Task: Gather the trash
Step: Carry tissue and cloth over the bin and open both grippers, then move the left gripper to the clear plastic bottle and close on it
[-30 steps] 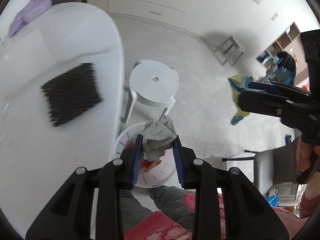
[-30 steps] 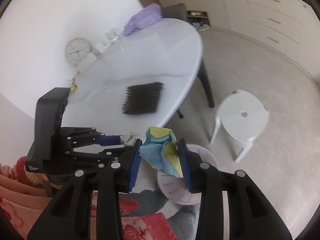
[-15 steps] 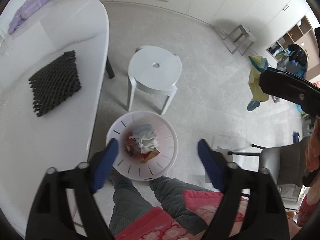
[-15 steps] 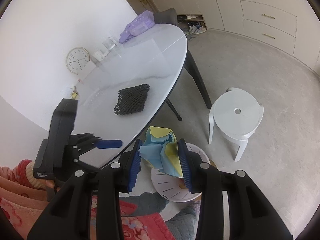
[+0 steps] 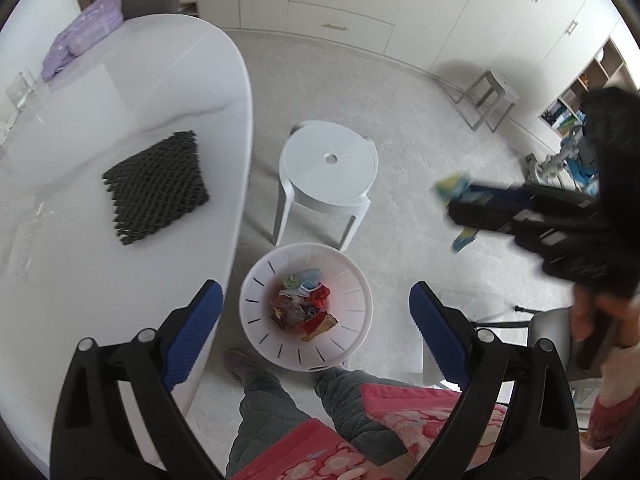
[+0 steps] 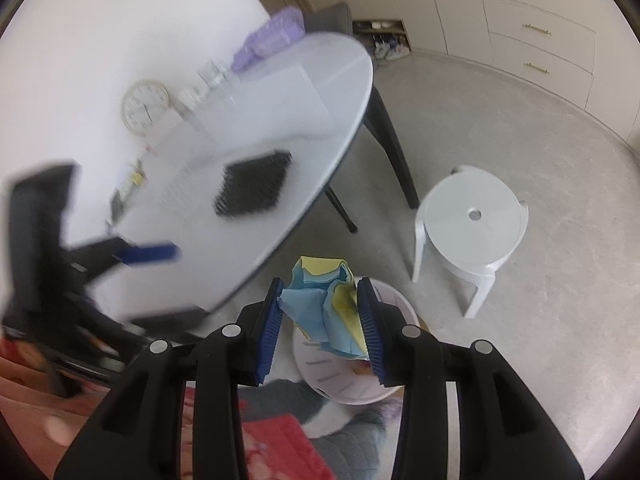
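**Bin half loaded, one wad held above it**

The white slotted bin is seen on the floor directly below the left gripper, whose jaws are spread wide with nothing between them. Crumpled wrappers and tissue are piled in its bottom. The right gripper is clenched on a blue-and-yellow paper wad, held just above the bin rim. A black mesh mat is left on the worktop, ahead and left.
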Tool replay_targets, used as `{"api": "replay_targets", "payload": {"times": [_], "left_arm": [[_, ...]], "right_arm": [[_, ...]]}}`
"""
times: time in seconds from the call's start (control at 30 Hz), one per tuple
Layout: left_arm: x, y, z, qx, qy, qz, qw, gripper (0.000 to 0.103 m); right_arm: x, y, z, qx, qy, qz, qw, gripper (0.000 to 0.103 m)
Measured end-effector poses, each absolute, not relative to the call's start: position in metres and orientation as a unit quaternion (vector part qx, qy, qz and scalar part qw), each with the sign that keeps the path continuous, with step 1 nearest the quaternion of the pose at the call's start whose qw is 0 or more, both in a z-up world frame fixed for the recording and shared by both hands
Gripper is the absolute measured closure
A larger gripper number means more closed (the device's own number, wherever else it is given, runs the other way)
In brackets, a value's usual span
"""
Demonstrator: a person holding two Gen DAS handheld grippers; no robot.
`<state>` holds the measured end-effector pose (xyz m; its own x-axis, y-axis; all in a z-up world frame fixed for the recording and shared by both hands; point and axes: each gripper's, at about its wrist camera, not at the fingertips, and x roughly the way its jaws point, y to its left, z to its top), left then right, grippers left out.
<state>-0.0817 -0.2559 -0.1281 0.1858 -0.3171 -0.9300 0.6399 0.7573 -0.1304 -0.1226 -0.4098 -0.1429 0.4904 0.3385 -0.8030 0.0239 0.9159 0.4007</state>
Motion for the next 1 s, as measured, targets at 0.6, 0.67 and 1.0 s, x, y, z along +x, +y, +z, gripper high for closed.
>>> {"api": "replay_targets", "payload": {"times": [0.6, 0.67, 1.0], "left_arm": [[-0.071, -0.212, -0.120, 0.125, 0.551, -0.275, 0.778, 0.013], [-0.070, -0.209, -0.119, 0.123, 0.550, -0.271, 0.780, 0.013], [-0.068, -0.197, -0.117, 0.106, 0.549, -0.261, 0.787, 0.013]], "right_arm": [[-0.098, -0.368, -0.251, 0.204, 0.606, 0.045, 0.768, 0.014], [-0.098, -0.370, -0.234, 0.201, 0.599, 0.036, 0.774, 0.011], [-0.101, -0.377, -0.144, 0.213, 0.533, 0.036, 0.818, 0.003]]}}
